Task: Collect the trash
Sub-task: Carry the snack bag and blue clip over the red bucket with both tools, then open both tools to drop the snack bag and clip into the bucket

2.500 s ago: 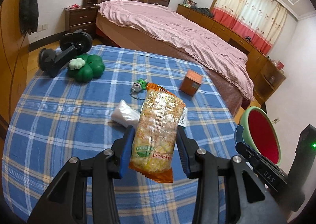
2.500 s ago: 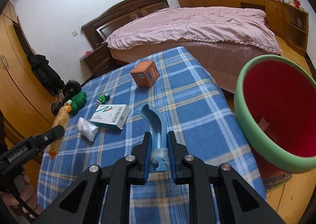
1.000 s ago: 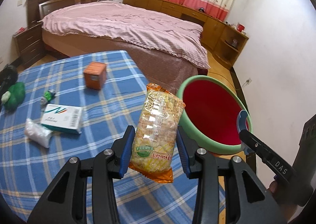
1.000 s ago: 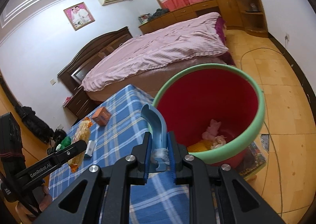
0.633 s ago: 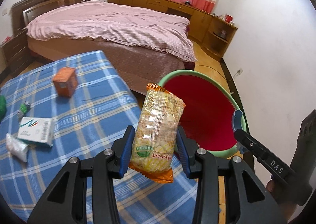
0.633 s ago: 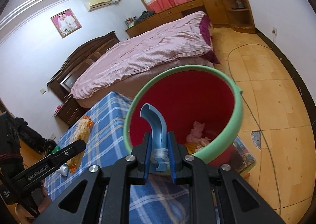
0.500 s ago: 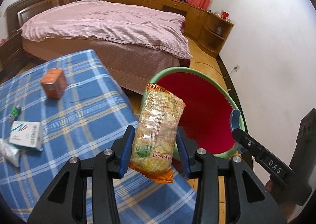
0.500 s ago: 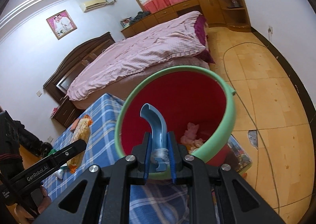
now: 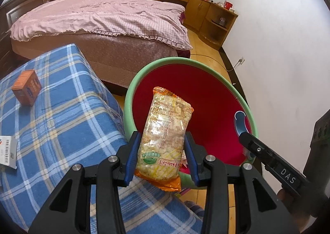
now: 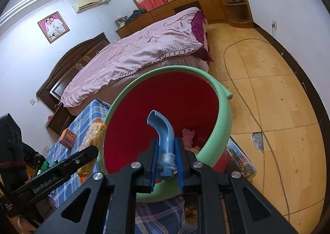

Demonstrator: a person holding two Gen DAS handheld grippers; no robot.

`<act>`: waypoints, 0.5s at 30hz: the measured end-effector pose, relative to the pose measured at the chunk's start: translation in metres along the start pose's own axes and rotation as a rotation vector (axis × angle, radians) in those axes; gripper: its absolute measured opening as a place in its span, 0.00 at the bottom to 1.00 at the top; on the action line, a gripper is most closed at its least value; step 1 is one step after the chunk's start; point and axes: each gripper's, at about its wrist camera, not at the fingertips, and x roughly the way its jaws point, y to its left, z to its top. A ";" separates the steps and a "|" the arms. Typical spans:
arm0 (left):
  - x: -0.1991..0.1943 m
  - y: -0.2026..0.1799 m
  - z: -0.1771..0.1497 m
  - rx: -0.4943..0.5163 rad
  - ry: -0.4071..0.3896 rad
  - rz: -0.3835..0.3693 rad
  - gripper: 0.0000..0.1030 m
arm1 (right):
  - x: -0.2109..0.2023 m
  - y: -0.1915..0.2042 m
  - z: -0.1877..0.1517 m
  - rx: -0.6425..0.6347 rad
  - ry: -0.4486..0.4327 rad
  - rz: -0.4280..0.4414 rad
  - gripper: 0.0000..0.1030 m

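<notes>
My left gripper [image 9: 163,157] is shut on an orange-edged snack packet [image 9: 165,137], held upright over the near rim of a red bin with a green rim [image 9: 144,73]. My right gripper [image 10: 166,159] is shut on a curved blue plastic piece [image 10: 163,128], held over the bin's [image 10: 224,118] open mouth. The blue piece [image 9: 239,122] also shows in the left wrist view at the bin's right rim. The packet [image 10: 91,134] shows in the right wrist view at the bin's left rim. Pink and yellow scraps [image 10: 188,136] lie inside the bin.
A blue plaid table [image 9: 61,114] is to the left with an orange box [image 9: 26,87] and a white barcoded box [image 9: 6,151] on it. A pink-covered bed [image 9: 103,19] stands behind. A cable [image 10: 247,97] runs across the wooden floor.
Both grippers have swung from the table toward the bin, keeping their loads. The bin now fills the middle of both views and the packet and blue piece hang over it.
</notes>
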 end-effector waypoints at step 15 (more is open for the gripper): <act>-0.001 -0.005 0.001 0.026 -0.016 -0.026 0.49 | 0.003 0.000 0.003 0.017 -0.011 0.003 0.22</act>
